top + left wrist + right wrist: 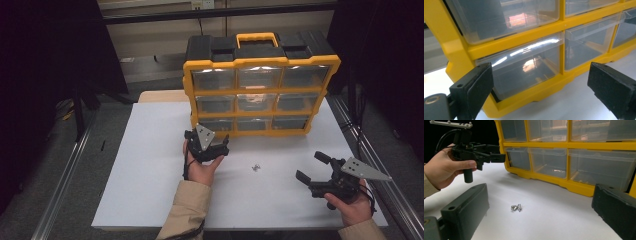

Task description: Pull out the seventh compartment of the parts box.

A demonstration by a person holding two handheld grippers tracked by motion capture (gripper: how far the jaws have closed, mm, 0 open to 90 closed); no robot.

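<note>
Table (150, 165): a flat, matte white top carries everything I am working with; its surface is smooth and plain.
Organizer (260, 95): a boxy yellow plastic cabinet with a black top and a yellow carry handle stands upright at the far middle of the table. It holds three rows of three clear, glossy plastic drawers, all pushed in.
Bottom-left drawer (524, 67): see-through, rectangular, with a lip along its upper edge that catches the light. It sits straight ahead between my left jaws, close in front of them, and I cannot see anything lying inside it.
My left gripper (212, 145): black, with a grey three-cornered plate on top, held up in my left hand (200, 167) just in front of the organizer's lower left corner. Its jaws are spread wide, blocky and matte, gripping nothing and apart from the drawer face.
My right gripper (312, 167): the same build, held low in my right hand (352, 207) near the table's right front edge, well apart from the organizer. Its jaws are released wide and carry nothing.
Screws (516, 207): a few small, shiny metal pieces, clustered together on the bare table between my two grippers, in front of the organizer and untouched.
</note>
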